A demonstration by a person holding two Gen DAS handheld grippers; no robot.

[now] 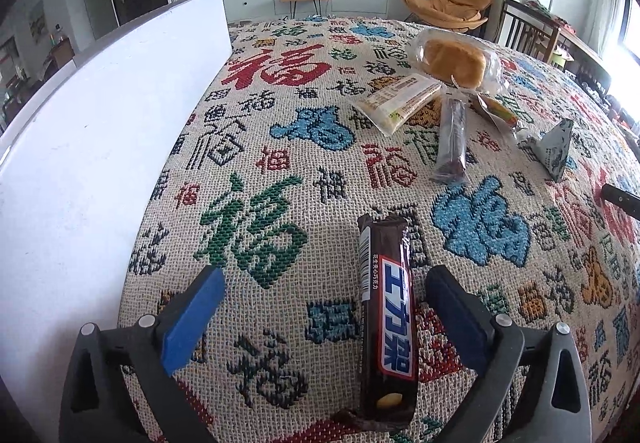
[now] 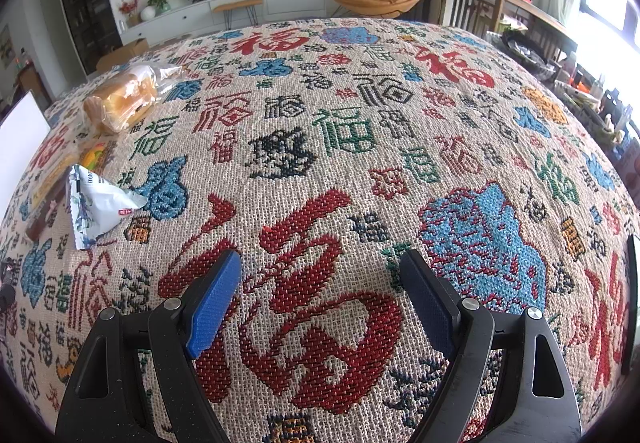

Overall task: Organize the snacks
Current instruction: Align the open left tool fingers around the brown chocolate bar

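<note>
Since left fingers (image 1: 324, 319) are spread around the bar (image 1: 386, 323), untouched, centring is advised before clenching; right fingers (image 2: 320, 295) released, empty.

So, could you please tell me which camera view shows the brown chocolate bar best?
The left wrist view: the chocolate bar lies full length on the patterned cloth, between the open left gripper pads without touching either, label readable. The right wrist view does not show it at all.
</note>
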